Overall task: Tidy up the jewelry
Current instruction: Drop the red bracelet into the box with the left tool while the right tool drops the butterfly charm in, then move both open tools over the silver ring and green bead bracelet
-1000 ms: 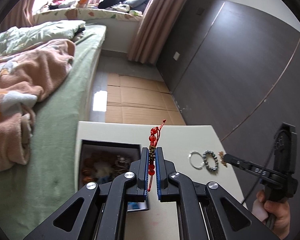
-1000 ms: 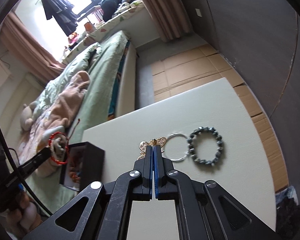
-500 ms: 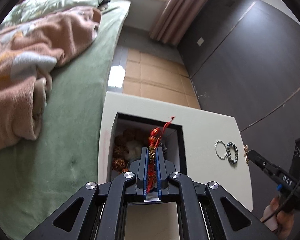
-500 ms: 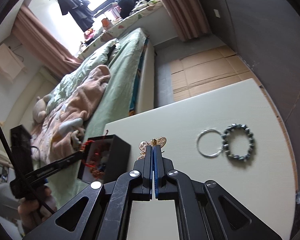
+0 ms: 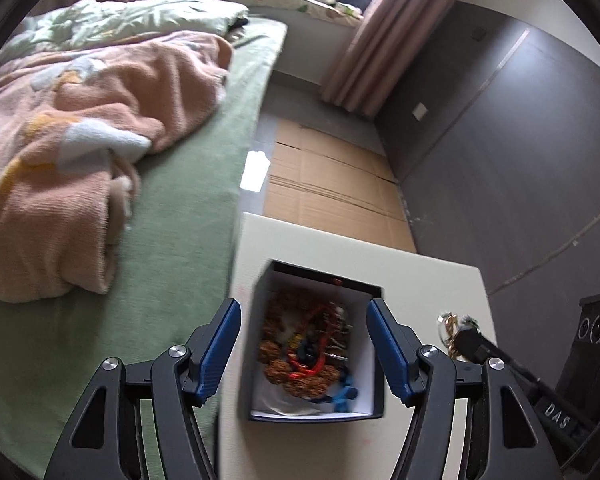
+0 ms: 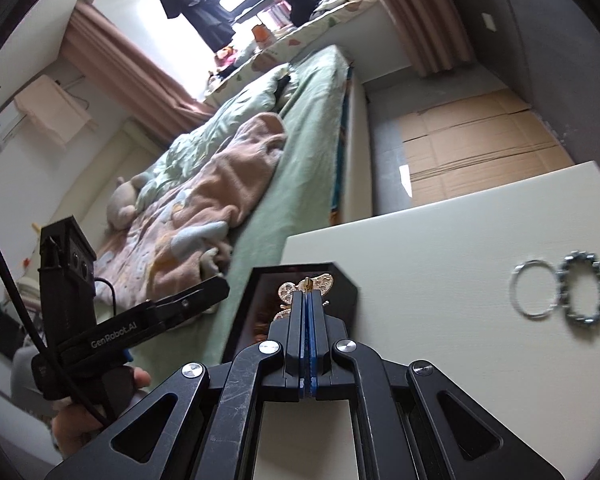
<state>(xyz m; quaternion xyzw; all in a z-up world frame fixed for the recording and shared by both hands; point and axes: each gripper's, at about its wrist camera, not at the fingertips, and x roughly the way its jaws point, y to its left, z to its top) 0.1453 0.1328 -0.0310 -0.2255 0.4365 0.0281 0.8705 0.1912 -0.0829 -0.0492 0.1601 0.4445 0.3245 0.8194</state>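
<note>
A black jewelry box with a white inside stands on the cream table. It holds brown bead strings and the red bead bracelet. My left gripper is open and empty above the box. My right gripper is shut on a gold butterfly piece, held over the box. It also shows at the right of the left wrist view. A silver ring and a dark bead bracelet lie side by side on the table.
A bed with a green sheet and a peach blanket runs along the table's left edge. Cardboard covers the floor beyond the table. A dark wall stands to the right.
My left gripper has opened and the red bracelet has dropped into the box. My right gripper has carried the butterfly piece left, over the box.
</note>
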